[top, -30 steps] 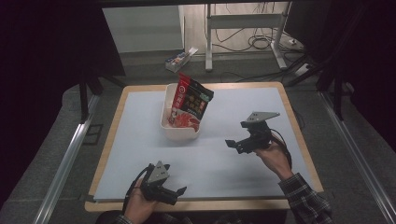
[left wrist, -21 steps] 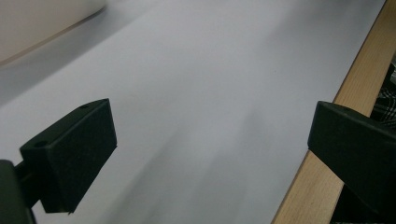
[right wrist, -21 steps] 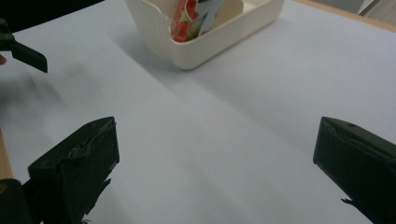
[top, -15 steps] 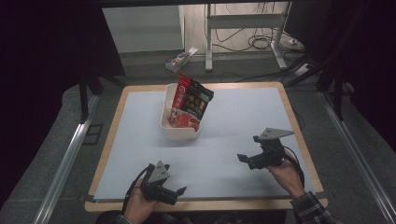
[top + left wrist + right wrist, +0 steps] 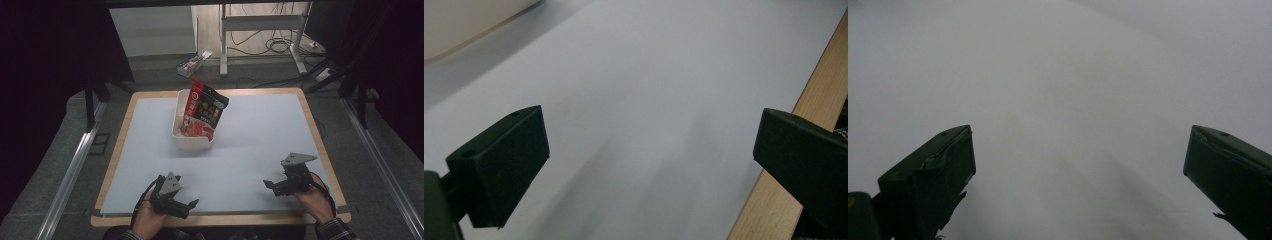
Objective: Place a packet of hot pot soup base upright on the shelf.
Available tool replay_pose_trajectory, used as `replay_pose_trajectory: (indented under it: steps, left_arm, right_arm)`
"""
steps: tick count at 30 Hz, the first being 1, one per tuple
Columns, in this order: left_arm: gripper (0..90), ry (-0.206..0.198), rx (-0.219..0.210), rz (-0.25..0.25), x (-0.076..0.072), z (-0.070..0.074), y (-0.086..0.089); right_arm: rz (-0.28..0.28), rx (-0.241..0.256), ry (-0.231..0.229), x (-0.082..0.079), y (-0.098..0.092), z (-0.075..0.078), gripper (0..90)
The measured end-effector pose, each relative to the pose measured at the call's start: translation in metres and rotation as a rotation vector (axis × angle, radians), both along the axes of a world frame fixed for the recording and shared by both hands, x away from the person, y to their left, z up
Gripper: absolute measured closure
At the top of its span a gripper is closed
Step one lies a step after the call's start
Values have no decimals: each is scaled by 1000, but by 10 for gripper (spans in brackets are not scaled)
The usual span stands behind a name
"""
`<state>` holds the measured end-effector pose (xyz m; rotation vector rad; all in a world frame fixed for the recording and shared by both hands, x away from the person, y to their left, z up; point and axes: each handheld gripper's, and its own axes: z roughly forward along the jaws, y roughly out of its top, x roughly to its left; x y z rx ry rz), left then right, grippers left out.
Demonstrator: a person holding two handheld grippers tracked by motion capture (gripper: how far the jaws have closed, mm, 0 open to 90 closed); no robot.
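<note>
Left gripper [image 5: 186, 204] low over the near left edge of the table [image 5: 260, 135], jaws spread wide, nothing between them; same in the left gripper view [image 5: 644, 165], with the wooden table rim at right. Right gripper [image 5: 272, 186] low over the near right part of the table, jaws wide apart and empty; likewise in the right gripper view [image 5: 1078, 165]. Red snack bag [image 5: 203, 108] standing tilted in the white tub [image 5: 192, 142], well apart from both grippers, at the table's far centre-left.

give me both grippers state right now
left gripper: open, holding nothing, low over the table's near edge.
right gripper: open, holding nothing.
</note>
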<state>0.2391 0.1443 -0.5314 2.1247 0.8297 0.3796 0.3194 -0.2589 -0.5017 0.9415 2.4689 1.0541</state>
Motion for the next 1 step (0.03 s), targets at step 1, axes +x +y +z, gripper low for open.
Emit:
replay_pose_trajectory:
  steps: [1]
  left_arm:
    - [13, -2, -1, -1, 0, 0, 0]
  right_arm:
    - [0, 6, -8, 0, 0, 1, 0]
